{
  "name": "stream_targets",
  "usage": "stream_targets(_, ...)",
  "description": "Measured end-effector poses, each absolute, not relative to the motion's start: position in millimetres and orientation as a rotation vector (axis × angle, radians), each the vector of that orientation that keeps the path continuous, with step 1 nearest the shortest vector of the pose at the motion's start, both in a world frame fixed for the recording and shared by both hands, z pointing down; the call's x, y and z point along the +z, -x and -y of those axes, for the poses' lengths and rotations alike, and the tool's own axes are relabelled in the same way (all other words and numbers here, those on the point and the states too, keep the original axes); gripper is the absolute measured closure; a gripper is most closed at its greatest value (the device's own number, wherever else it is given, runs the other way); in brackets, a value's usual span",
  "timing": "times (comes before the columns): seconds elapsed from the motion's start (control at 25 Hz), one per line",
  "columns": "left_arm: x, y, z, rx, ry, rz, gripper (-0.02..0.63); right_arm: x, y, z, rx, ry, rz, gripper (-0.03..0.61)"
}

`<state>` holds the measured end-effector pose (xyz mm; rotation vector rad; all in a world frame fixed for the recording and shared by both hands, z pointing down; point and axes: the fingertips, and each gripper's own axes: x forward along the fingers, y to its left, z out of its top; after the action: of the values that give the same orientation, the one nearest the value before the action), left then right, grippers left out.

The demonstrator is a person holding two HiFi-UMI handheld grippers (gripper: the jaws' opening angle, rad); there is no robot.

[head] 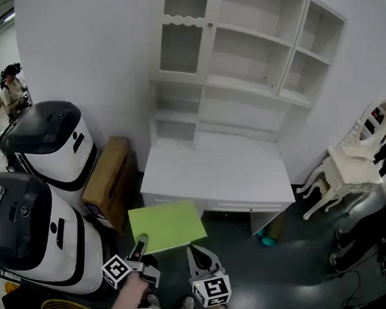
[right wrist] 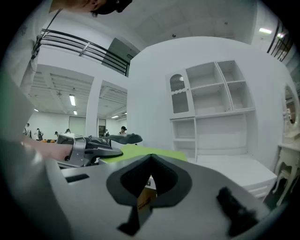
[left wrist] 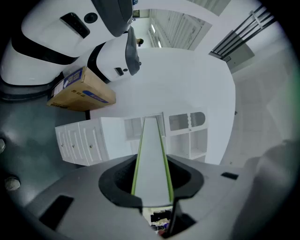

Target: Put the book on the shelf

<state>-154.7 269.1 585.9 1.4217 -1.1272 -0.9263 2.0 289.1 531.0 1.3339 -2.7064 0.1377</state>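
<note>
A thin book with lime-green covers [head: 167, 226] lies flat in the air just in front of the white desk [head: 218, 176]. My left gripper [head: 142, 238] is shut on its near edge. In the left gripper view the book [left wrist: 152, 150] runs edge-on between the jaws toward the white shelf unit [left wrist: 187, 136]. The shelf unit [head: 251, 47] stands on the desk against the wall, its compartments bare. My right gripper [head: 197, 251] hangs beside the book's near right corner, shut, with nothing in it. From the right gripper view the book [right wrist: 136, 152] and the left gripper [right wrist: 93, 146] show at left.
Two white-and-black rounded machines [head: 48, 140] [head: 22, 236] stand at the left, with a cardboard box [head: 109, 176] between them and the desk. A white ornate chair [head: 352, 162] and standing people are at the right. Dark floor lies below.
</note>
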Motion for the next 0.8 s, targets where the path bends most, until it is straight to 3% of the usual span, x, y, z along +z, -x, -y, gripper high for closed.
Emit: stream_targets(0.8, 594, 118, -263, -0.977, -1.339, 1.113, 0.465, 536, -23, -285, 0.146, -1.283, 2.707, 0.566)
